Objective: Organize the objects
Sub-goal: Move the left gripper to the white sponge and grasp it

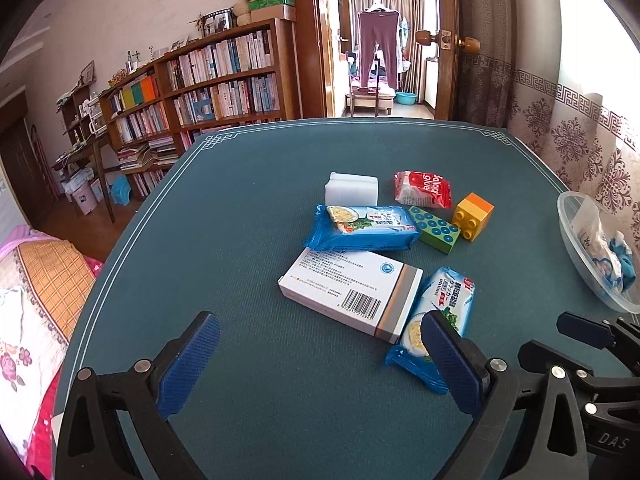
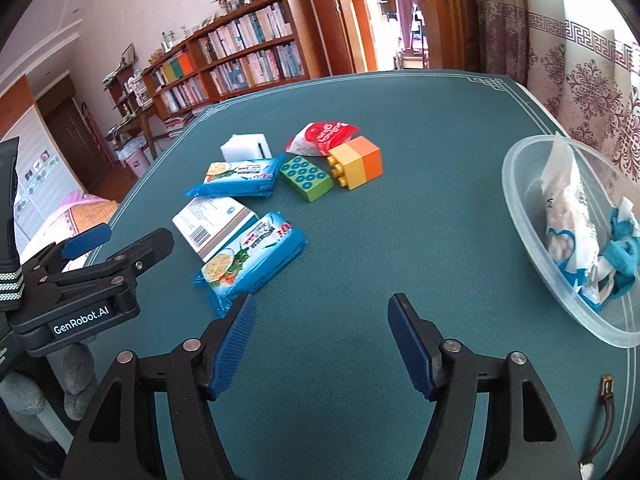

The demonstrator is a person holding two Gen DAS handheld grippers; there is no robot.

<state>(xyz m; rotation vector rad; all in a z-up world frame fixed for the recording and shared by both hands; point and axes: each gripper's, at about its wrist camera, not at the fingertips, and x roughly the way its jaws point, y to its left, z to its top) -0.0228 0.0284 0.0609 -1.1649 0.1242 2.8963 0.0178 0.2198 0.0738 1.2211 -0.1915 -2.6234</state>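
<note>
On the teal table lie a white medicine box (image 1: 352, 294) (image 2: 210, 228), two blue cracker packs, one near (image 1: 436, 320) (image 2: 250, 264) and one far (image 1: 364, 228) (image 2: 240, 178), a green brick (image 1: 436, 229) (image 2: 306, 178), a yellow-orange brick (image 1: 473, 216) (image 2: 356, 162), a red snack bag (image 1: 422, 189) (image 2: 322, 138) and a white sponge (image 1: 352, 189) (image 2: 246, 147). My left gripper (image 1: 320, 364) is open and empty, just short of the box. My right gripper (image 2: 324, 344) is open and empty, right of the near pack.
A clear plastic bowl (image 2: 520, 208) (image 1: 568, 232) at the table's right edge holds a white snack bag (image 2: 568, 216) and a blue cloth (image 2: 624, 256). Bookshelves (image 1: 200, 88) stand beyond the table's left side; a bed (image 1: 36, 300) lies at left. A strap (image 2: 604, 412) lies at the near right.
</note>
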